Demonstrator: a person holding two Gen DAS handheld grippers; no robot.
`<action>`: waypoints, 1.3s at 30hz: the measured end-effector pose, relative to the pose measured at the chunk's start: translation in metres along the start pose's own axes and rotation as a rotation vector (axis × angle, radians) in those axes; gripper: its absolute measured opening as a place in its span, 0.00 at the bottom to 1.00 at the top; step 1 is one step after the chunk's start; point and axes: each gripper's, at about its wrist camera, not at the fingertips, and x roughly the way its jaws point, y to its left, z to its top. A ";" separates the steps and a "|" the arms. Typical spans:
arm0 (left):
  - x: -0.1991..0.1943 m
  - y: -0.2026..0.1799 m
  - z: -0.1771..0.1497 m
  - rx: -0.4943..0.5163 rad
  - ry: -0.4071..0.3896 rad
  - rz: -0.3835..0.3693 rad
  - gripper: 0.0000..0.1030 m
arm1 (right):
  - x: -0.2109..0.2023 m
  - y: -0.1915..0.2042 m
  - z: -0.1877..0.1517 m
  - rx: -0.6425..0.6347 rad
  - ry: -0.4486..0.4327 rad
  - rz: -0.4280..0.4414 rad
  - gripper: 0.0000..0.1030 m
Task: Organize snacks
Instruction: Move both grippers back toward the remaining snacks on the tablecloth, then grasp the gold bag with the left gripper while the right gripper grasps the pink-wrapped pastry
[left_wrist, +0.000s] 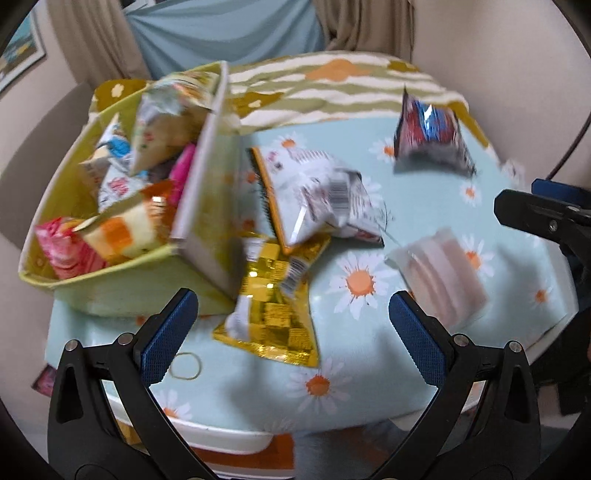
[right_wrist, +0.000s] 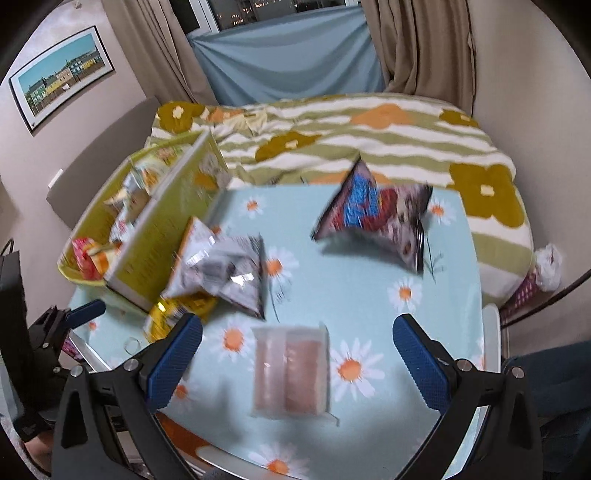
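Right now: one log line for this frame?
left gripper: open, empty | right gripper: open, empty | green bin: part-filled | loose packets: four | task: unfinished

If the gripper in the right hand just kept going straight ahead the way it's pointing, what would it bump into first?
Most likely the clear packet of pinkish wafers lying flat on the daisy tablecloth. It sits right between the open right gripper fingers in that camera. Depth is hard to judge, so it might pass just over it.
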 end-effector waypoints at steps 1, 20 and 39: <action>0.007 -0.005 -0.001 0.011 0.001 0.019 1.00 | 0.006 -0.003 -0.005 0.003 0.014 0.002 1.00; 0.092 -0.011 0.003 -0.053 0.199 -0.021 0.83 | 0.047 -0.012 -0.043 0.026 0.095 0.021 1.00; 0.099 0.000 0.005 -0.129 0.250 -0.101 0.47 | 0.072 0.013 -0.055 -0.081 0.124 -0.008 0.85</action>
